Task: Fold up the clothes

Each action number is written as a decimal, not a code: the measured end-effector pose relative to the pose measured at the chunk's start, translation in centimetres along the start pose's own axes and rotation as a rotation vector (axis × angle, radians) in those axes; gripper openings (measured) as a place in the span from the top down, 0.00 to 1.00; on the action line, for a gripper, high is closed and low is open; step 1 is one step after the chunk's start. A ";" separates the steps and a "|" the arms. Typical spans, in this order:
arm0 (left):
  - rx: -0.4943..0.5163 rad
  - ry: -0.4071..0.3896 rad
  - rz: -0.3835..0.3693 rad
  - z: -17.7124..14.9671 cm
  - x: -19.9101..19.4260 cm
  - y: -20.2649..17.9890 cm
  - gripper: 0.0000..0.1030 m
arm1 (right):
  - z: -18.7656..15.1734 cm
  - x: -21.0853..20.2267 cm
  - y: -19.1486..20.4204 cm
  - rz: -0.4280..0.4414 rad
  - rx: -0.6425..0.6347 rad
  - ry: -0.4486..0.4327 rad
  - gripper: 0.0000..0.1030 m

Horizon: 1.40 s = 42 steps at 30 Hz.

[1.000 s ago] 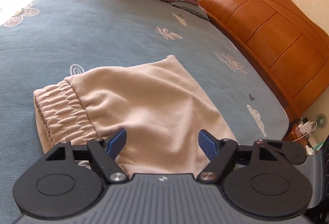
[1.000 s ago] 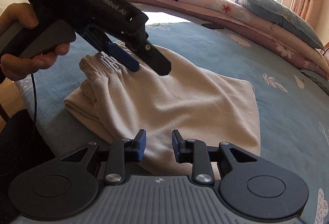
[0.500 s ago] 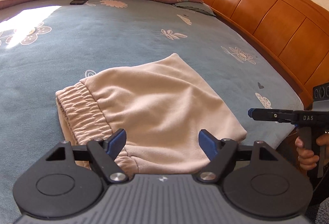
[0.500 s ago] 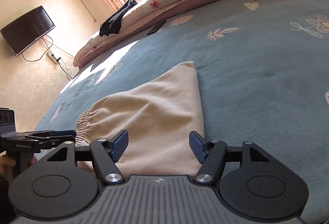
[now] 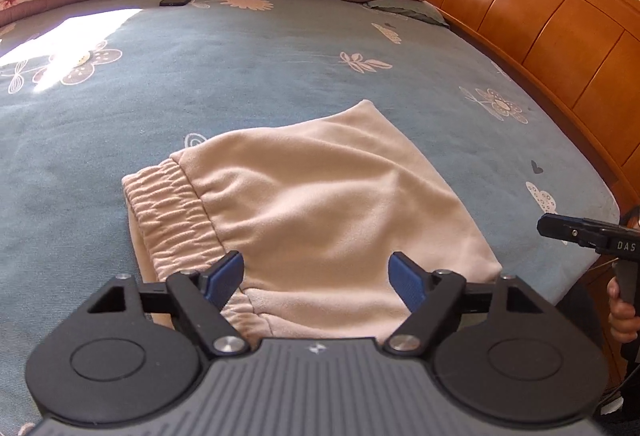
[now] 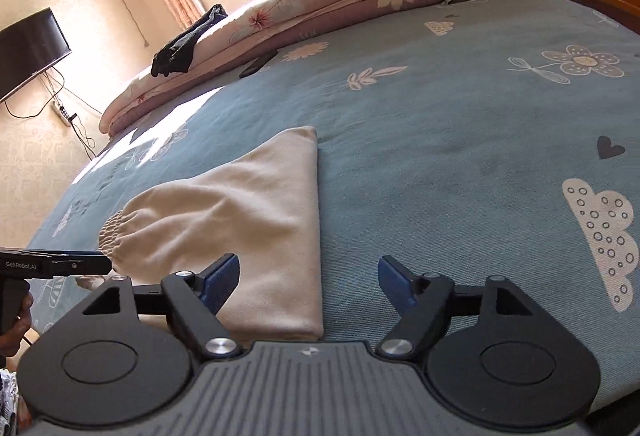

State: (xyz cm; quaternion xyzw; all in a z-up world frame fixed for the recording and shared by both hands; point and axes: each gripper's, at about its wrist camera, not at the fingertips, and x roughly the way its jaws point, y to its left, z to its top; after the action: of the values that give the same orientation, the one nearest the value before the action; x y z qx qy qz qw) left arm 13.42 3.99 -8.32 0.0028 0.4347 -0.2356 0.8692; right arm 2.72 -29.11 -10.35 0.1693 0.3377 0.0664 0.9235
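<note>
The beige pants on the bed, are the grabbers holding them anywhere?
No. The beige pants lie free; left gripper and right gripper are opening, empty.

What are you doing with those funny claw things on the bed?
A person is folding clothes with a claw-like gripper in each hand. The beige pants lie folded up on the blue flowery bedspread. Neither claw is holding them right now: the left gripper and the right gripper hover just over the near edge of the pants, jaws opening with nothing pinched between them.

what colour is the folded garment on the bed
Pale beige-pink folded garment, plain with no print; clearest in the left wrist view.
</note>
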 end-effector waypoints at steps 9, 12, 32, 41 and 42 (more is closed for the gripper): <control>-0.026 0.024 0.009 -1.3 0.0 1.0 0.20 | -1.2 2.6 3.1 0.010 -0.143 0.047 0.19; -0.017 0.028 0.025 -1.5 0.2 0.8 0.18 | 0.0 2.6 2.5 0.037 -0.107 0.019 0.19; -0.162 -0.092 -0.170 -4.2 -1.6 4.7 0.14 | 4.4 14.0 7.4 0.040 -0.135 0.157 0.67; -0.140 -0.129 -0.263 0.8 1.2 6.0 0.09 | 11.8 12.5 6.9 -0.007 -0.235 0.023 0.48; -0.135 -0.109 -0.257 0.7 2.1 6.0 0.09 | 12.7 13.2 6.9 -0.025 -0.242 0.024 0.48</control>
State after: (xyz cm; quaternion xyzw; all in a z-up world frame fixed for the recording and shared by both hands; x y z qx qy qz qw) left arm 17.47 8.28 -10.70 -0.1241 0.3983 -0.3151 0.8524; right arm 20.93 -22.94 -6.73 0.0515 0.3401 0.0974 0.9339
